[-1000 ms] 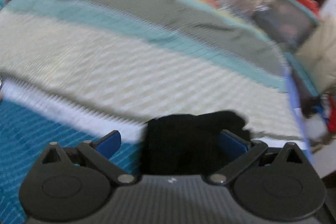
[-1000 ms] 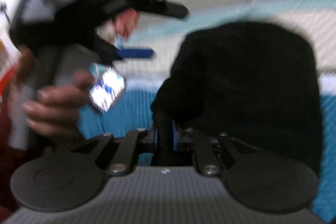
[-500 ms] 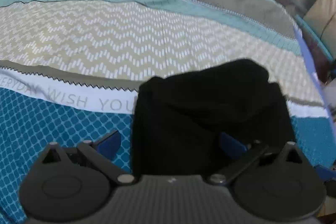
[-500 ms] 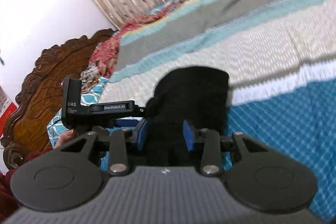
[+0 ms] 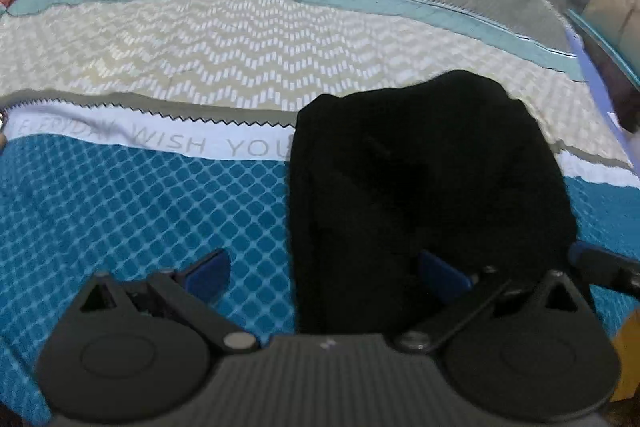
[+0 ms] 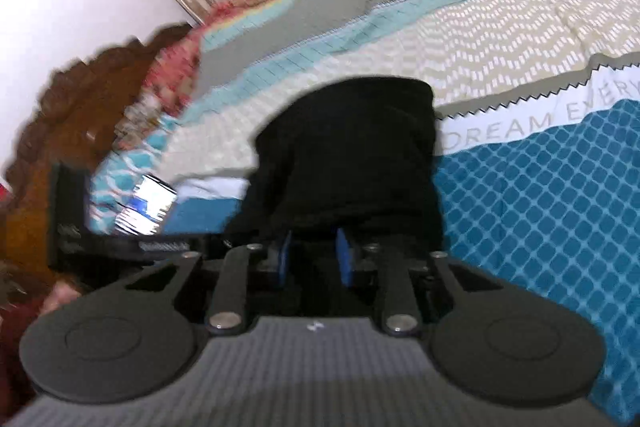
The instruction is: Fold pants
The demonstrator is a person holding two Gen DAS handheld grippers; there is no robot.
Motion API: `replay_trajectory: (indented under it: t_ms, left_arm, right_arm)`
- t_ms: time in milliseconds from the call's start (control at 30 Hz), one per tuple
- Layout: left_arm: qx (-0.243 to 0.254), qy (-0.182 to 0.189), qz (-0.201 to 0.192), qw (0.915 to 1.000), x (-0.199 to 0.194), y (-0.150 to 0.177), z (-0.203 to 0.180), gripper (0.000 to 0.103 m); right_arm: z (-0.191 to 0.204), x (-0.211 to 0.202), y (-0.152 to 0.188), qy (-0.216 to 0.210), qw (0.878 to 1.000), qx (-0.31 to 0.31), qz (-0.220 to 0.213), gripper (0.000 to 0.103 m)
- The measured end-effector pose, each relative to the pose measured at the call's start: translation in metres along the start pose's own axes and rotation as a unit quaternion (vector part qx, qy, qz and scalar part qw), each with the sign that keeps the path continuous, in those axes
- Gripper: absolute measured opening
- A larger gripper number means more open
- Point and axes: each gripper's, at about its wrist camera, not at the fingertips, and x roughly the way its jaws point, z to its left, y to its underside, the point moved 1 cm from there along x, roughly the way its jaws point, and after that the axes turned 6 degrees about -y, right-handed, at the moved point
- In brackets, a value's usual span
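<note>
Lying bunched on patterned bedspread (image 5: 168, 211), black pants (image 5: 424, 187) form compact folded bundle. Left gripper (image 5: 324, 269) spread wide, one pad over cloth, other off it — likely released after laying fold. Right gripper (image 6: 312, 255) jaws part-open, cloth between but no visible pinch — probably letting go.

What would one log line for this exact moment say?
stage: fold nearly done | black pants: compact bundle on patterned bedspread | left gripper: open, straddling bundle's edge | right gripper: grip on fabric unclear
</note>
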Motion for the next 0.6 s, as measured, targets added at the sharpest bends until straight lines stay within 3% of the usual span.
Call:
replay_trajectory:
  t_ms: [67,100,200,267,433,467,500,567,600]
  left_arm:
    - [0.039,-0.012,0.010,0.9991,-0.003,0.011,-0.005,0.103]
    - [0.062,-0.018,0.017,0.9978,-0.004,0.020,-0.009,0.103]
    - [0.112,-0.022,0.011,0.9934,-0.008,0.047,-0.012,0.103]
    - [0.104,-0.014,0.009,0.9944,-0.016,0.048,-0.005,0.103]
    - [0.063,0.004,-0.039,0.9972,-0.049,0.028,0.027,0.103]
    - [0.050,0.010,-0.045,0.9977,-0.050,0.022,0.033,0.103]
    - [0.029,0.023,-0.044,0.9983,-0.048,0.015,0.040,0.103]
    - [-0.015,0.062,-0.022,0.9977,-0.033,0.003,0.049,0.103]
    - [-0.032,0.085,-0.008,0.9959,-0.023,-0.002,0.052,0.103]
  right_arm:
    - [0.009,0.000,0.008,-0.019,0.999,-0.022,0.038,0.037]
    - [0.014,0.005,0.020,-0.017,0.996,-0.030,0.079,0.036]
    - [0.010,0.030,0.060,0.034,0.980,-0.042,0.194,0.034]
    - [0.007,0.034,0.073,0.048,0.973,-0.039,0.221,0.032]
    - [0.028,-0.016,0.026,-0.034,0.991,-0.060,0.116,0.037]
    - [0.028,-0.024,0.015,-0.034,0.994,-0.063,0.087,0.049]
    - [0.025,-0.032,0.003,-0.025,0.997,-0.061,0.048,0.070]
    - [0.012,-0.039,-0.012,-0.001,0.999,-0.039,-0.017,0.093]
    - [0.001,-0.037,-0.017,0.009,0.999,-0.021,-0.030,0.093]
